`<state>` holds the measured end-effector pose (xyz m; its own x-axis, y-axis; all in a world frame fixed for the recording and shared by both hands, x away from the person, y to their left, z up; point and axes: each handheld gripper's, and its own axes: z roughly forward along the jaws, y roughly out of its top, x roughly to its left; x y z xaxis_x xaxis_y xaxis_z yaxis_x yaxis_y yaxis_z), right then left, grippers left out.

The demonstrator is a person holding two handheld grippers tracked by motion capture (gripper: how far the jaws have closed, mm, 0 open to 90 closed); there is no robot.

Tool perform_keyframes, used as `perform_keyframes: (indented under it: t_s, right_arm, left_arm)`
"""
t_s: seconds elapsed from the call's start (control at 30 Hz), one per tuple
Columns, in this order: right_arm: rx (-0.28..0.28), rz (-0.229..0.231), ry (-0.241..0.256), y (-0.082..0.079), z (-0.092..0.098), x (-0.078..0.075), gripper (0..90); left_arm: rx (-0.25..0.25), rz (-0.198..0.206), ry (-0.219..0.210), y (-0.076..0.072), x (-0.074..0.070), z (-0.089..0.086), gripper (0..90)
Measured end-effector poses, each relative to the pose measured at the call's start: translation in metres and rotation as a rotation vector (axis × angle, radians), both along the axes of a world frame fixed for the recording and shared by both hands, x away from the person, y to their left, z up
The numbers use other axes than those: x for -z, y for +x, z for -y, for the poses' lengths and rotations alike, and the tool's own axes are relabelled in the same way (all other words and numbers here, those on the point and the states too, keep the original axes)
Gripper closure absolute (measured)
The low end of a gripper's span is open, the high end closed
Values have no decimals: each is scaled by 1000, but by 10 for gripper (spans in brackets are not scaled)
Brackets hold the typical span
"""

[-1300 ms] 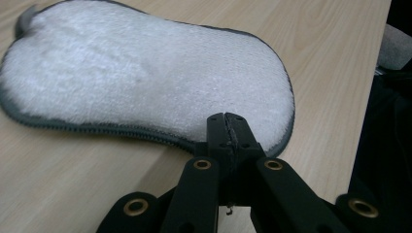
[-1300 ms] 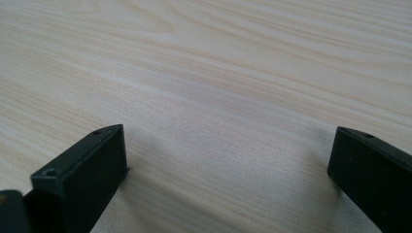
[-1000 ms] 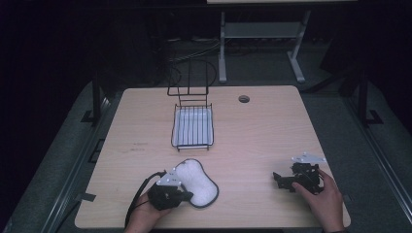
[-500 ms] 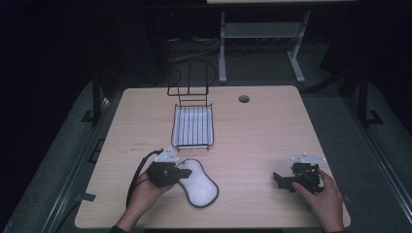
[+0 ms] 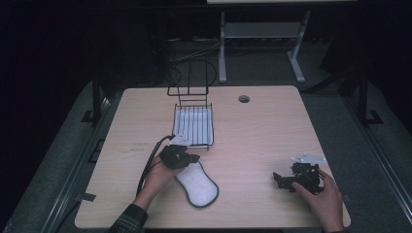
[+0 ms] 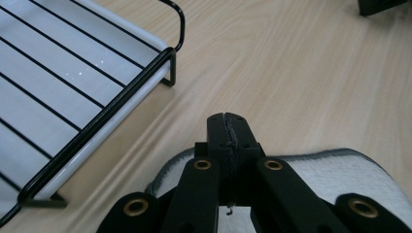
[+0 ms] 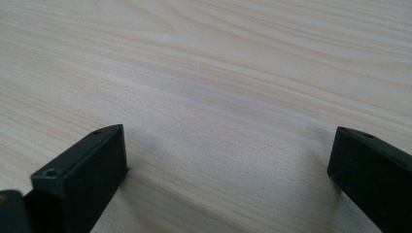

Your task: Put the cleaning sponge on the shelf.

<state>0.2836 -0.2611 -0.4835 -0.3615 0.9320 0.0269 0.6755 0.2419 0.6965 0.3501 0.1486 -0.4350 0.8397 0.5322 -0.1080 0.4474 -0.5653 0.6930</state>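
Two grippers are on the table (image 5: 272,131), one per hand. Left gripper (image 5: 192,158) sits at about 7 o'clock from table centre, at the near corner of the rack (image 5: 193,127); in its own view the jaws are pressed together with only a thin seam between them, tips (image 6: 228,127) over bare wood just past the pad's edge. Whether any fabric is pinched in the seam cannot be told. Pad (image 5: 198,183), white with a dark rim, lies flat at 6 to 7 o'clock, its far end under the left gripper, its length running toward the near edge. In the left gripper view the pad (image 6: 340,172) shows below and behind the jaws, and the rack (image 6: 97,121), black wire over a white tray, lies at 10 o'clock, apart from the jaw tips. Right gripper (image 5: 279,178) rests at 4 o'clock near the table's right near corner, well apart from pad and rack; in its own view the jaws stand wide over bare wood with nothing between them.
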Motion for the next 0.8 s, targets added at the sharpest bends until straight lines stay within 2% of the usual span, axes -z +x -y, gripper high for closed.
perform_keyframes:
  t_s: [0.23,0.37,0.5,0.8]
  right_arm:
    - [0,0,0,0,0,0,2]
    - [0,0,0,0,0,0,2]
    - [0,0,0,0,0,0,2]
    - [0,0,0,0,0,0,2]
  left_arm:
    - [-13,-29,47,5,11,0,898]
    - [-27,-33,58,7,12,-4,898]
    - [-41,-40,47,6,13,-8,898]
    - [-56,-41,62,2,13,-20,898]
